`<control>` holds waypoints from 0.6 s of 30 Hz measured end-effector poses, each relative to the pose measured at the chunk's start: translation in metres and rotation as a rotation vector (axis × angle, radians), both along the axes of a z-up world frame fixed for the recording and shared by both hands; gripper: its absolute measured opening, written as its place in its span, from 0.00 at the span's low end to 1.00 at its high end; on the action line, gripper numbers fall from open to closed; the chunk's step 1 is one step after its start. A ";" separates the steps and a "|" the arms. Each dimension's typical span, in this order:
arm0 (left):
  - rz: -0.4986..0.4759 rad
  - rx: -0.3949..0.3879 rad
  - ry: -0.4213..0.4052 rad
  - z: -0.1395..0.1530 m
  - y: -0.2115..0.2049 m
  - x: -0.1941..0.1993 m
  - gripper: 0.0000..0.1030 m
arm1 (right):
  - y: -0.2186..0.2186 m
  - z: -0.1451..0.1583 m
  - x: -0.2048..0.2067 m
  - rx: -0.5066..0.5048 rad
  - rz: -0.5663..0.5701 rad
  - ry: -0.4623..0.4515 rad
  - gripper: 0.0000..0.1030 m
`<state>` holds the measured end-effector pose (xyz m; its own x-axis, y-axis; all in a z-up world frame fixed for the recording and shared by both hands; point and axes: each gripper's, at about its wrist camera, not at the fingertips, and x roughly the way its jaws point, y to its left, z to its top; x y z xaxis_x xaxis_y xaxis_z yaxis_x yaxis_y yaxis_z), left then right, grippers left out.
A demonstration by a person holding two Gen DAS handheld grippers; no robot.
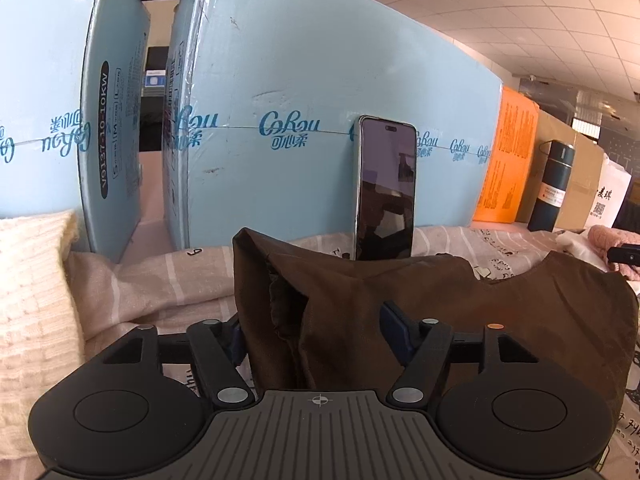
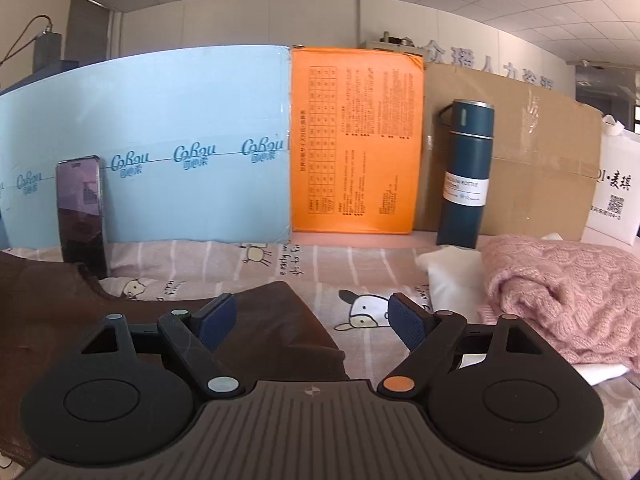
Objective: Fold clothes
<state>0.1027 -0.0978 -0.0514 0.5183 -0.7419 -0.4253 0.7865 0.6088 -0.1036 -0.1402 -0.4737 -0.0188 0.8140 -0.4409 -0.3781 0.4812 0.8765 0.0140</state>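
Garment (image 1: pixel 500 320): dark brown cloth, matte, lying on a striped pink bedsheet (image 2: pixel 280 264) printed with cartoon cows. In the left wrist view it fills the lower centre and right of the frame; one edge is bunched into an upright peak with a rumpled seam running down it. In the right wrist view a folded corner sits at lower centre, the rest trailing to the lower left.

Left gripper (image 1: pixel 316 332): jaws spread, the raised fold between them, pads not pressing it.

Right gripper (image 2: pixel 310 322): jaws spread, the corner under the left finger, nothing pinched.

Phone (image 1: pixel 386 188): upright against a blue box (image 1: pixel 300 80), just behind the garment.

Pink knit (image 2: pixel 560 292): right of frame, on white cloth (image 2: pixel 452 276).

Flask (image 2: pixel 466 176): dark blue, upper right.
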 end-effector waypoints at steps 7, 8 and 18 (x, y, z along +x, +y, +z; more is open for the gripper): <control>0.015 -0.020 0.035 0.000 0.007 0.027 0.74 | -0.037 -0.010 0.024 0.086 0.147 0.023 0.84; 0.009 -0.031 0.045 0.000 0.008 0.029 0.74 | -0.042 -0.012 0.028 0.102 0.175 0.037 0.84; -0.167 -0.043 -0.060 0.017 -0.001 0.003 0.73 | -0.039 -0.030 0.071 0.112 0.365 0.163 0.83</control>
<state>0.1053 -0.0985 -0.0349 0.4096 -0.8369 -0.3632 0.8820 0.4649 -0.0766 -0.0691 -0.5124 -0.0493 0.8348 -0.0833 -0.5442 0.1430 0.9874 0.0683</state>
